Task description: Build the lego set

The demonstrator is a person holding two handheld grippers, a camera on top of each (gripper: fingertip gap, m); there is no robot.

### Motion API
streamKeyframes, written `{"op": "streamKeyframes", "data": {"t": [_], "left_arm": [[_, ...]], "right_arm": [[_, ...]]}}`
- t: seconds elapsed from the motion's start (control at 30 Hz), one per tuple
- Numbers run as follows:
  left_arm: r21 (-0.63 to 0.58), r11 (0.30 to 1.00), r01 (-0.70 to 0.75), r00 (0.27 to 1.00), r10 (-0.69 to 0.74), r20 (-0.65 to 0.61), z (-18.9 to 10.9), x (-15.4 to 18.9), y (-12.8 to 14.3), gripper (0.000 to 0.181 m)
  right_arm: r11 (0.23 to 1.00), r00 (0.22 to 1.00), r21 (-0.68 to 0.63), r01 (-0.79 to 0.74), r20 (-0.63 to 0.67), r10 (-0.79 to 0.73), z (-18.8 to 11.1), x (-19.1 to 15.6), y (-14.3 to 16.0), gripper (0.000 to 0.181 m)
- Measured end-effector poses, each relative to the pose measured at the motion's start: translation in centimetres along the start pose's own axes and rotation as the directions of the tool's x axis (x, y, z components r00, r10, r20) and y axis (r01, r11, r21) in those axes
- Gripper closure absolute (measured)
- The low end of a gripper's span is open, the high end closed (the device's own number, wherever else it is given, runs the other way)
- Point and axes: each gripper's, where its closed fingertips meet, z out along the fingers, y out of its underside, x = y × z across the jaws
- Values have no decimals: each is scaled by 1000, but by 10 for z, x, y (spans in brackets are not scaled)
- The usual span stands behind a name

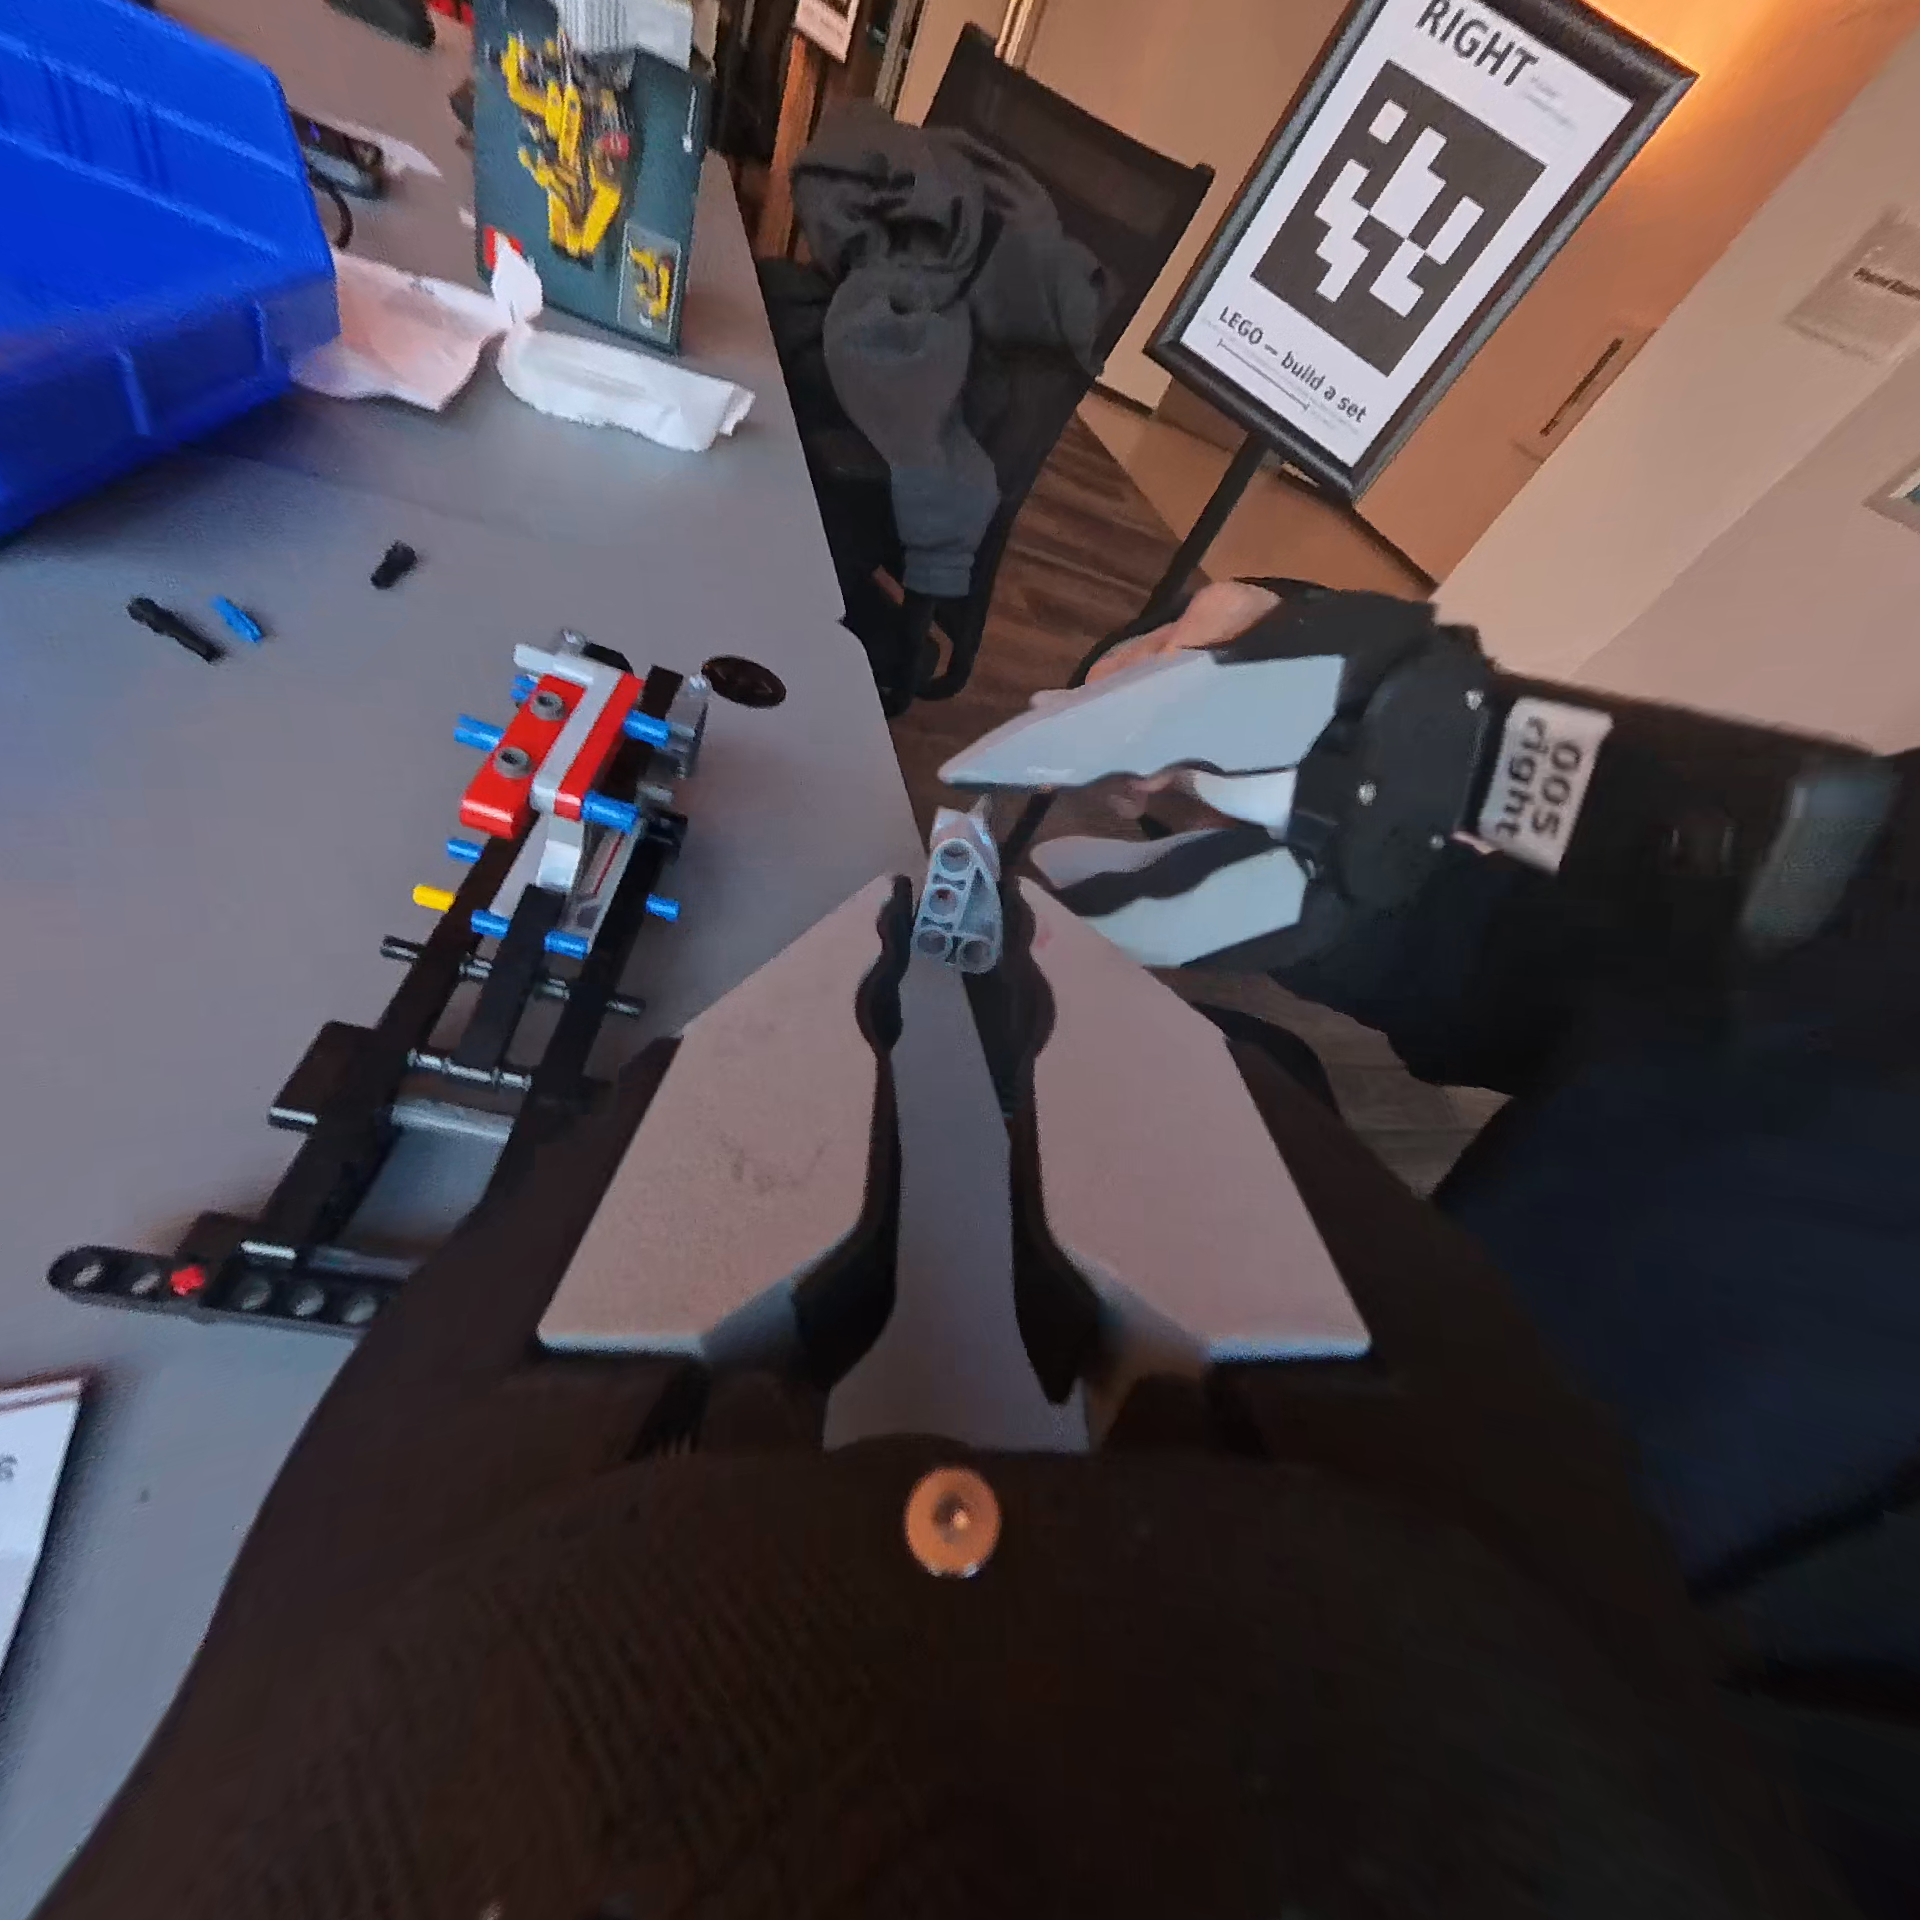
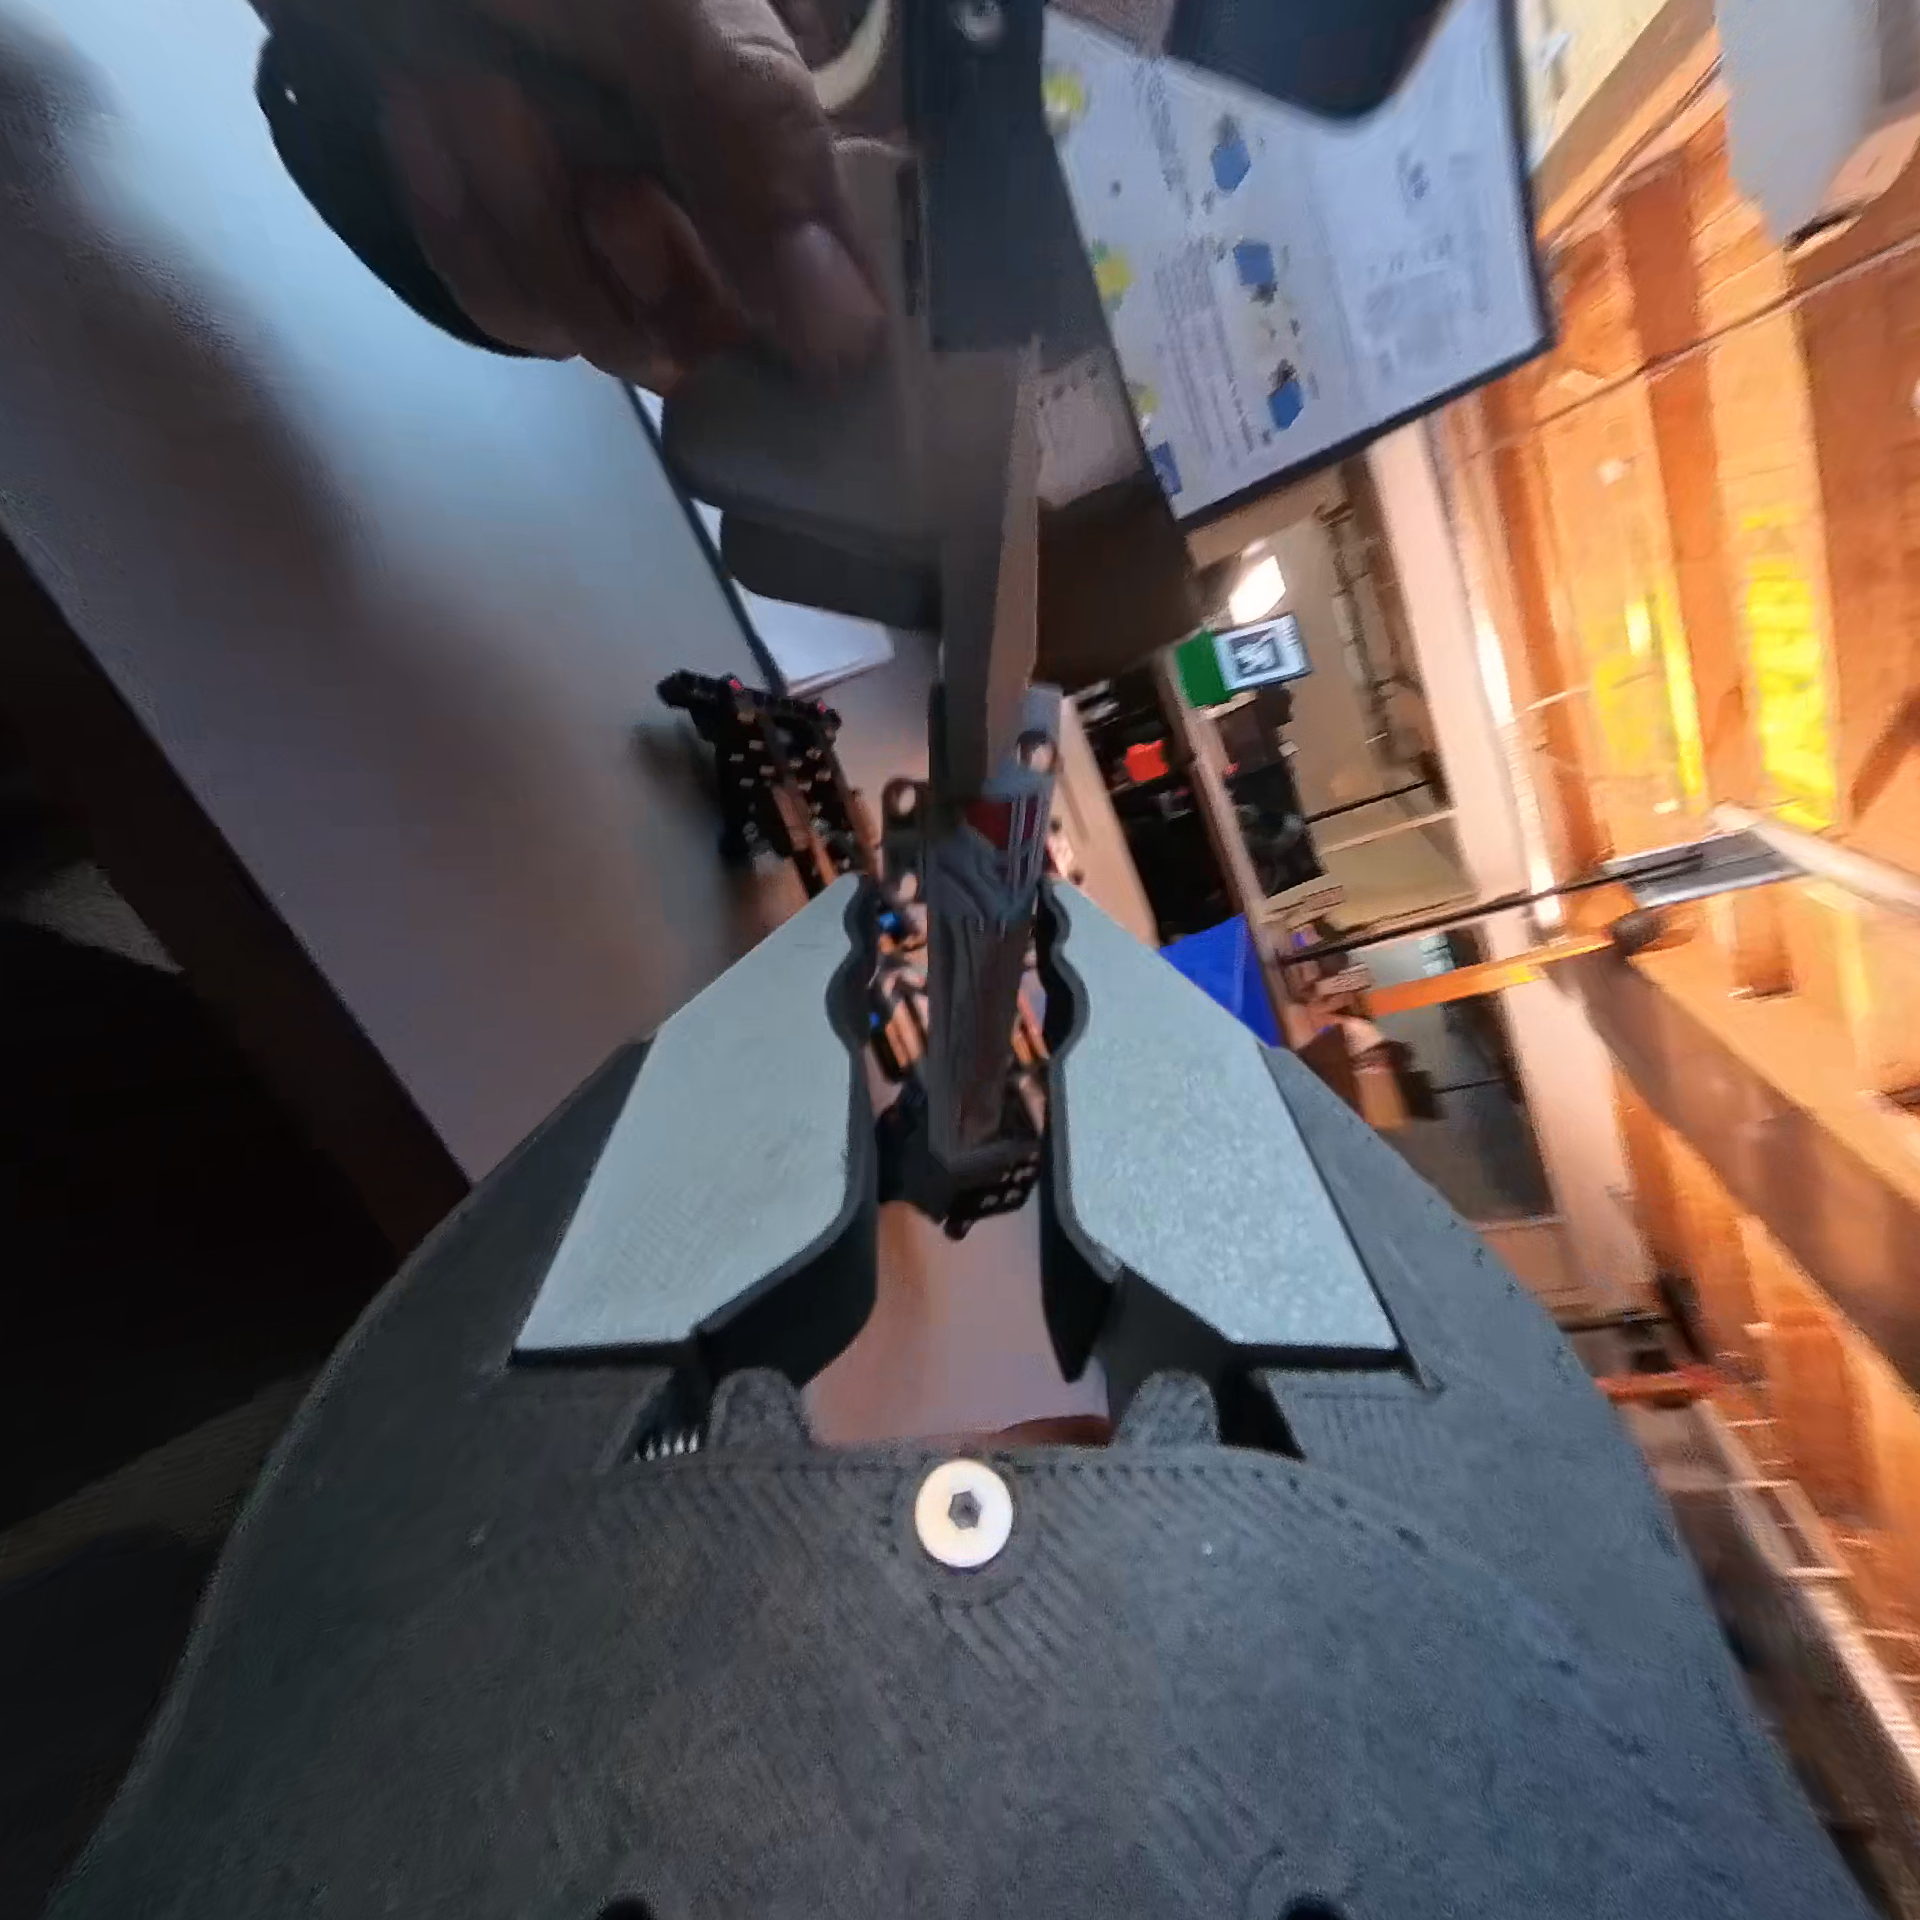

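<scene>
Left gripper up close, fingers pinched on a small grey beam w/ round holes, held in the air just off the surface edge. Nearly closed, only the beam between the tips.

Right gripper sits just beyond it, tips spread apart and straddling the beam's far end. In the right wrist view the same piece stands between its fingers, gap visible on both sides, so: open, not yet clamped. Whether a tip touches the beam, can't tell, too blurred. Looks like a handover or a re-grip between the two.

Next out, on the surface: the chassis, long black frame w/ a red-and-white block on top and blue pins sticking out the sides, one yellow pin too. Partly built, I'd judge early-to-mid: frame's together, no wheels or bodywork seen.

Further: loose bits still waiting, black pin, blue pin, another black pin. Then opened bags, a blue bin, and the set box at the back. Plenty left to do.
</scene>
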Motion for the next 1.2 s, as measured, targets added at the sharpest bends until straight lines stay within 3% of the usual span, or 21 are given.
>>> {"op": "streamKeyframes", "data": {"t": [0.13, 0.3, 0.47, 0.57, 0.7, 0.93, 1.07, 1.2], "left_arm": [[60, 994, -88, 996, 86, 28, -1, 3, -3, 167], [120, 969, -216, 976, 216, 14, -2, 20, -3, 167], [132, 945, -300, 953, 303, -7, 1, 31, -1, 167], [156, 933, -324, 943, 332, -28, 0, 39, -3, 167], [195, 908, -370, 922, 384, -40, -2, 46, -6, 167], [246, 901, -357, 928, 373, -17, -10, 48, -14, 167], [271, 894, -356, 931, 366, 16, -18, 45, -21, 167], [268, 890, -369, 928, 369, 52, -19, 42, -23, 167]], "right_arm": [[952, 951, 18, -305, 69, 303, -14, 12, 13, 154], [752, 726, 46, -658, 303, 617, -24, 4, 9, 145], [616, 491, 0, -787, 605, 627, -35, -13, 4, 145], [572, 414, 1, -820, 691, 593, -38, -12, -4, 149], [612, 431, 22, -790, 730, 530, -38, -15, -11, 167], [665, 487, 44, -745, 718, 498, -22, -10, -20, 162], [704, 494, 61, -708, 754, 432, -18, -12, -33, 181], [706, 470, 73, -704, 793, 387, -13, -14, -46, 181]]}}
